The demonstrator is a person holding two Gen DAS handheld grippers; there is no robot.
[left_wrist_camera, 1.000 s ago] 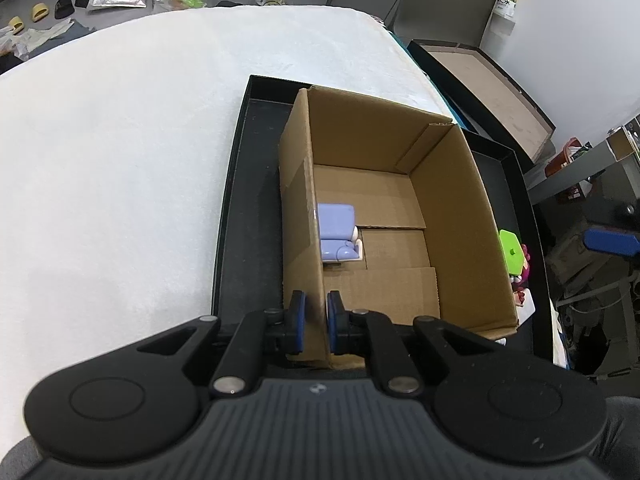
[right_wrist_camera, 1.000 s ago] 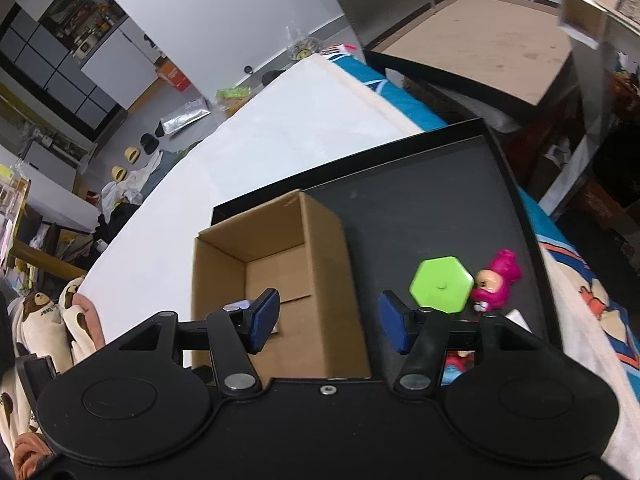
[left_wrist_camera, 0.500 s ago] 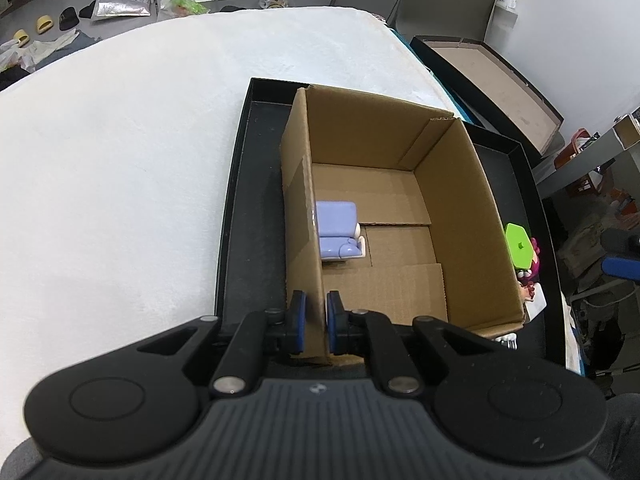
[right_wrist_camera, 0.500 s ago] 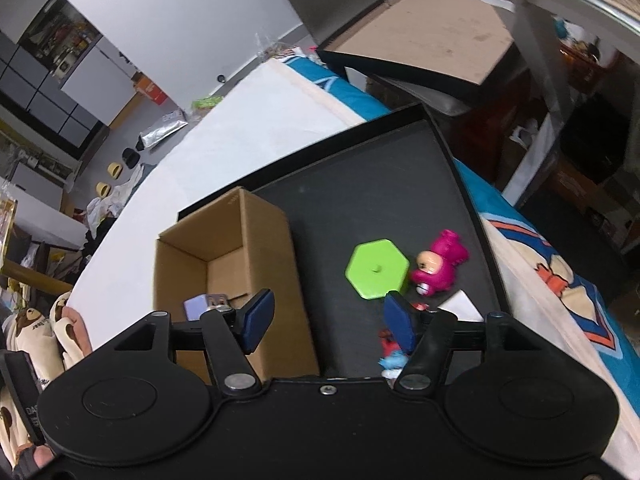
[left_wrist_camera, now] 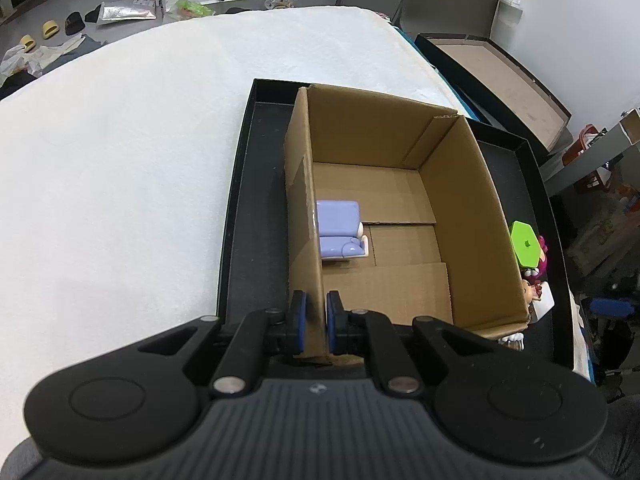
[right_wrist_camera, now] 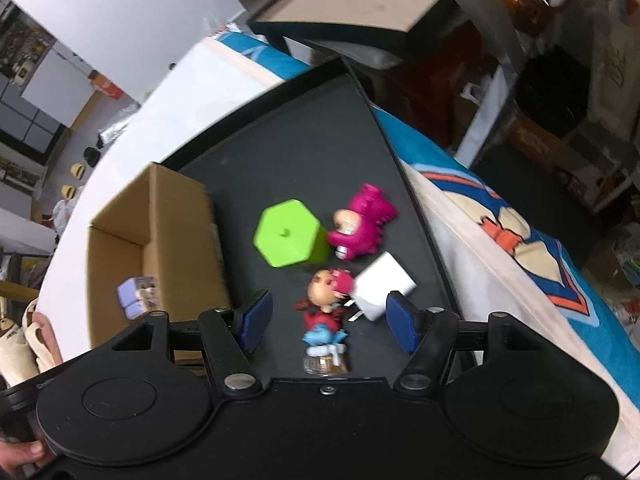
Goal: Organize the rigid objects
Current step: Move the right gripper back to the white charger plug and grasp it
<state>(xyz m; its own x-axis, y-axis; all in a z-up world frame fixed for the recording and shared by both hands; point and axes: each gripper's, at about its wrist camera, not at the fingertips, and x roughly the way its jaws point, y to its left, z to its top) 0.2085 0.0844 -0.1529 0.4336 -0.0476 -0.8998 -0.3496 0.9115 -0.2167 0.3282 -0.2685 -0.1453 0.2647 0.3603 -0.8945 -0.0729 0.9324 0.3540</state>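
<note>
My left gripper [left_wrist_camera: 315, 322] is shut on the near left wall of the open cardboard box [left_wrist_camera: 472, 216], which stands in a black tray [left_wrist_camera: 248, 216]. A lilac toy [left_wrist_camera: 338, 229] lies inside the box by that wall; it also shows in the right wrist view [right_wrist_camera: 136, 298]. My right gripper [right_wrist_camera: 330, 322] is open and empty above the tray [right_wrist_camera: 304, 152], over a red and blue figurine [right_wrist_camera: 326, 308]. Beside it lie a white charger [right_wrist_camera: 382, 286], a green hexagonal block [right_wrist_camera: 290, 238] and a magenta figure [right_wrist_camera: 362, 228].
The tray lies on a white bed cover [left_wrist_camera: 120, 168]. A second black tray with a brown base [left_wrist_camera: 504, 80] stands beyond the bed's right edge. A patterned blue and orange sheet [right_wrist_camera: 520, 248] lies right of the tray. Clutter covers the floor [left_wrist_camera: 60, 40] behind.
My right gripper has swung right and down from above the box to over the toys in the tray. My left gripper keeps its hold on the box wall.
</note>
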